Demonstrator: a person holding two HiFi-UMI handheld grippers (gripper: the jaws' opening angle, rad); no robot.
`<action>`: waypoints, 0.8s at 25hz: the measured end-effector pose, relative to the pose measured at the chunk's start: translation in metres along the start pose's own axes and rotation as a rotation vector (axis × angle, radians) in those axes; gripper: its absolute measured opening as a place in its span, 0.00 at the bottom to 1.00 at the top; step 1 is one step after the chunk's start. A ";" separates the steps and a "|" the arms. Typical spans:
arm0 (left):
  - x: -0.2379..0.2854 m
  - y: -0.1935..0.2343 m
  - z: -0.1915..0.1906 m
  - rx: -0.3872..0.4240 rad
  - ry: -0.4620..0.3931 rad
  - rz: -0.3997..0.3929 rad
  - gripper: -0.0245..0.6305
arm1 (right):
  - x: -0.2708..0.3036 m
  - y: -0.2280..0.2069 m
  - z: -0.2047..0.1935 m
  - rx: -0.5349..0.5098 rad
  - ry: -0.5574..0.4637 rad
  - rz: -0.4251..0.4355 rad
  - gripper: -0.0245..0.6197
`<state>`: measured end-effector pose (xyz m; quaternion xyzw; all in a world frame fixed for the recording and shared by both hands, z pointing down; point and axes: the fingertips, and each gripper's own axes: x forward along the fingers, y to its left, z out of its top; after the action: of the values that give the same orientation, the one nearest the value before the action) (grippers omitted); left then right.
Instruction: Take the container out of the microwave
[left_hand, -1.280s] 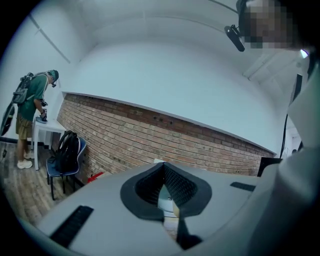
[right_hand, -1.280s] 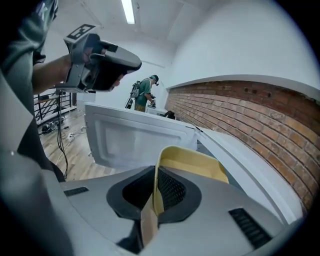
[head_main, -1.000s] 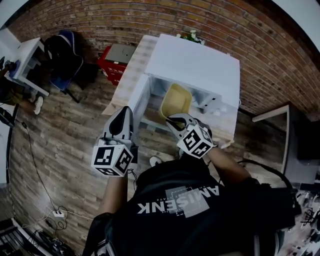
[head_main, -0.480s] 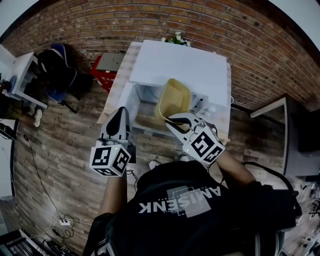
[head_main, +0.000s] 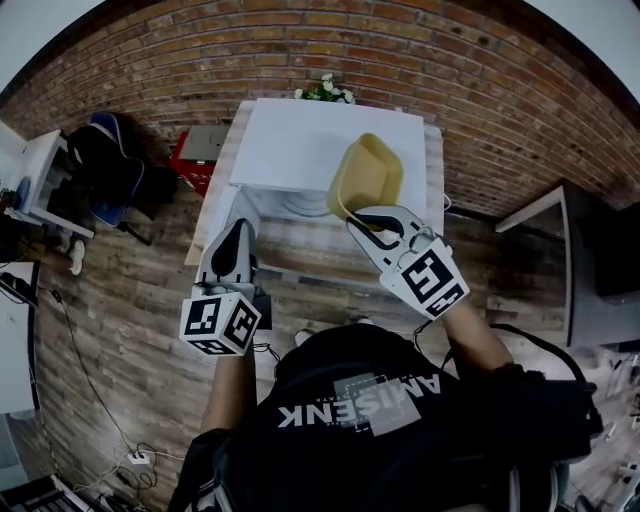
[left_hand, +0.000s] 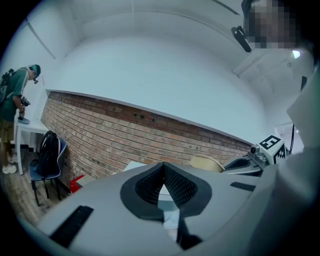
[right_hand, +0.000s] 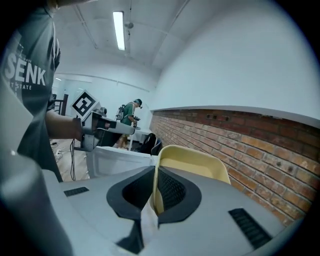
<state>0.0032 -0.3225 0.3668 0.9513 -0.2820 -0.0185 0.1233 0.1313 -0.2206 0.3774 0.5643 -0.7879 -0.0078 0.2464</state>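
Gripping the yellow container (head_main: 368, 176) by its near rim, our right gripper (head_main: 365, 220) holds it tilted and outside the white microwave (head_main: 300, 140), over the 4 o'clock corner of that box's top in the head view. Our left gripper (head_main: 237, 235), jaws pressed together on nothing, hovers at the microwave's 7 o'clock.

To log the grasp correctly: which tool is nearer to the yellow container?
Right. The right tool grips the rim of the yellow container; the left tool is apart from it, to its left.
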 end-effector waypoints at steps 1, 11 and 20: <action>0.002 -0.004 0.001 0.002 0.000 0.001 0.05 | -0.006 -0.008 0.001 0.008 -0.008 -0.017 0.12; 0.018 -0.038 0.000 0.036 -0.009 -0.002 0.05 | -0.050 -0.064 -0.007 0.046 -0.071 -0.144 0.12; 0.017 -0.055 0.002 0.054 -0.019 0.008 0.05 | -0.079 -0.089 -0.015 0.035 -0.073 -0.215 0.12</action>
<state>0.0468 -0.2873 0.3517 0.9529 -0.2874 -0.0194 0.0951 0.2352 -0.1787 0.3344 0.6493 -0.7312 -0.0408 0.2052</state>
